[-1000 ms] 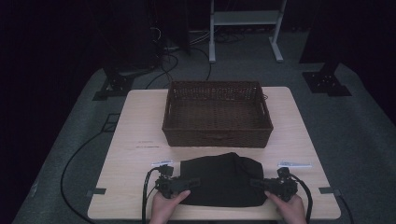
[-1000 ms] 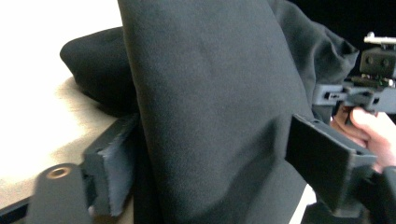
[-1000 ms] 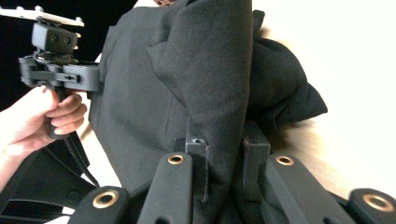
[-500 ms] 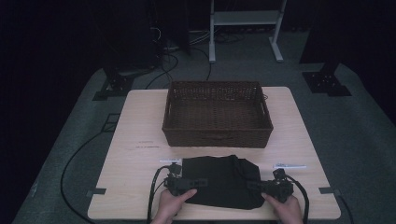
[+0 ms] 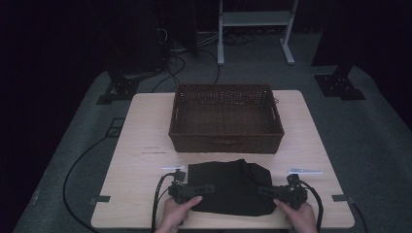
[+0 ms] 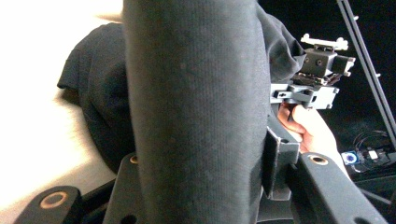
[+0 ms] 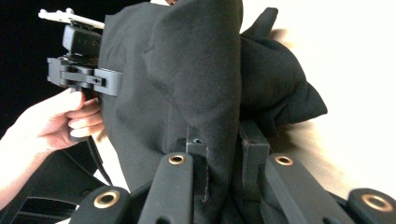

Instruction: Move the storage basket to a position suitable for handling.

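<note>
While cloth (image 5: 228, 187) lies gripped, basket (image 5: 226, 119) stands just beyond, seemingly apart.

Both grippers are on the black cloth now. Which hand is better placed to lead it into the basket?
Neither clearly. The left gripper and right gripper each clamp an end of the black cloth, equally near the wicker basket. A joint lift looks best; left's jaws have just closed.

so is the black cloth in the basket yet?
No, the black cloth lies on the table in front of the basket, apart from it.
</note>
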### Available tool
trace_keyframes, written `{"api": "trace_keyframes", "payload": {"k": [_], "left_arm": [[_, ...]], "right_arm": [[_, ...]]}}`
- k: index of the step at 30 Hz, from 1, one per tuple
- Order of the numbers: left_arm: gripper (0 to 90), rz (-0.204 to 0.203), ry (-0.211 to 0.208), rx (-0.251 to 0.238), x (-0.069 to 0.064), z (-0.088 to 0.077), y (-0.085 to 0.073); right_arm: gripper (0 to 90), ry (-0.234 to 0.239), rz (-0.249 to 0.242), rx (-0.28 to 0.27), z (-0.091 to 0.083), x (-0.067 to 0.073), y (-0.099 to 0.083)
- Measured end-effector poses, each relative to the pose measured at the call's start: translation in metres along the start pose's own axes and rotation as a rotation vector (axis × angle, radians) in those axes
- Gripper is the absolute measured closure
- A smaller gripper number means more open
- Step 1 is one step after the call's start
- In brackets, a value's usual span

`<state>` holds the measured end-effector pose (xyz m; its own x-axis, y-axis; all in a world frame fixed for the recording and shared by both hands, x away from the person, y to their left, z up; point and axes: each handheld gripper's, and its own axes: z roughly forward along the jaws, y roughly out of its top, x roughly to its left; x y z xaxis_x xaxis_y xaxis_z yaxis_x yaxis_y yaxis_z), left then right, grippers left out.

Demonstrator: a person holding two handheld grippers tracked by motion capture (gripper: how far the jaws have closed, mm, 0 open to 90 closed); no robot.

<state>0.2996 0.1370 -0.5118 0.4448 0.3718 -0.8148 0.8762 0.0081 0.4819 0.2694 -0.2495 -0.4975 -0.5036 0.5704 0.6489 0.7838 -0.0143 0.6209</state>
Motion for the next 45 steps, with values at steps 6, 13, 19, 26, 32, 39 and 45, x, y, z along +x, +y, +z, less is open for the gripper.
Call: {"api": "trace_keyframes", "payload": {"k": [6,13,19,26,32,39,45], "left_arm": [[57.2,0.007,-0.011,-0.027,-0.008,-0.009,0.002],[57.1,0.039,-0.035,-0.050,-0.022,-0.018,0.012],[57.1,0.076,-0.052,-0.071,-0.034,-0.023,0.022],[57.1,0.097,-0.059,-0.088,-0.045,-0.028,0.031],[57.1,0.088,-0.076,-0.086,-0.047,-0.031,0.035],[57.1,0.105,-0.078,-0.089,-0.052,-0.036,0.041],[57.0,0.117,-0.080,-0.091,-0.056,-0.038,0.043]], "right_arm": [[78.3,0.033,-0.001,-0.034,-0.007,0.006,0.005],[78.3,0.059,-0.017,-0.067,-0.014,0.014,0.015],[78.3,0.074,-0.044,-0.099,-0.022,0.024,0.027],[78.3,0.091,-0.053,-0.120,-0.027,0.030,0.038],[78.3,0.109,-0.059,-0.121,-0.028,0.032,0.045],[78.3,0.126,-0.072,-0.129,-0.029,0.036,0.051],[78.3,0.128,-0.078,-0.130,-0.030,0.039,0.054]]}}
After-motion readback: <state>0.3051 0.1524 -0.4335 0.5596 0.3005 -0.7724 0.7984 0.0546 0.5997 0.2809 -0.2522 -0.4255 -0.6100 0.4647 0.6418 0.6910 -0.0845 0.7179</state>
